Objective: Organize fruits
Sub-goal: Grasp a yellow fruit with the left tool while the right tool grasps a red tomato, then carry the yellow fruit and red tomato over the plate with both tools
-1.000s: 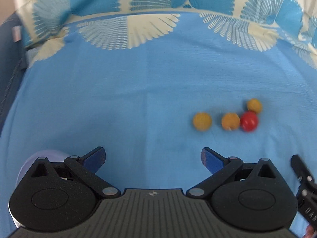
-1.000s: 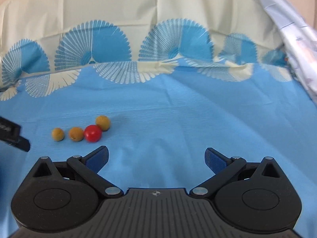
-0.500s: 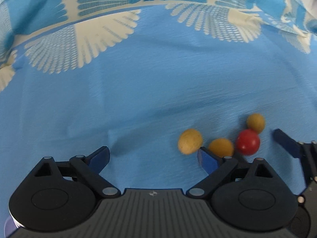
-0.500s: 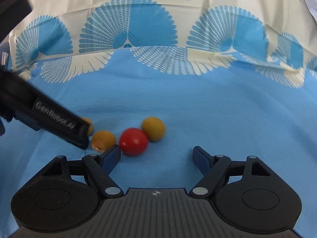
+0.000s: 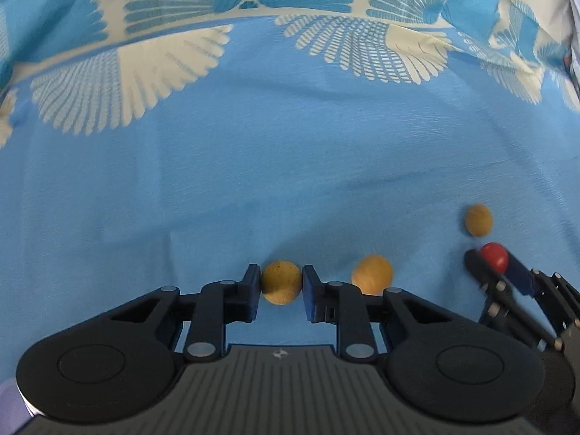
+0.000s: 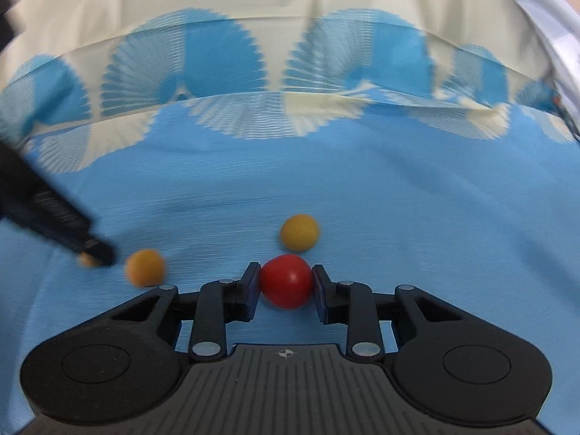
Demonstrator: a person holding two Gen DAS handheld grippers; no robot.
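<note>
Pinching tight, the left gripper (image 5: 281, 282) has its blue pads pressed on both sides of a speckled yellow fruit (image 5: 281, 282), low on the blue cloth (image 5: 253, 152). Over on the other side, the right gripper (image 6: 286, 282) is clamped on the red fruit (image 6: 286, 281), pads squeezing its flanks. 2 more yellow fruits lie loose: one (image 6: 145, 266) between the grippers, another (image 6: 299, 232) just beyond the red one, apart from it.

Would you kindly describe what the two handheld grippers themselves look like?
Both match. The left gripper and right gripper have matte black linkage arms with silver rivets, round black housings, blue pads on the fingers, and a ribbed grey base bearing a small white mark. No cables or sleeves show.
</note>
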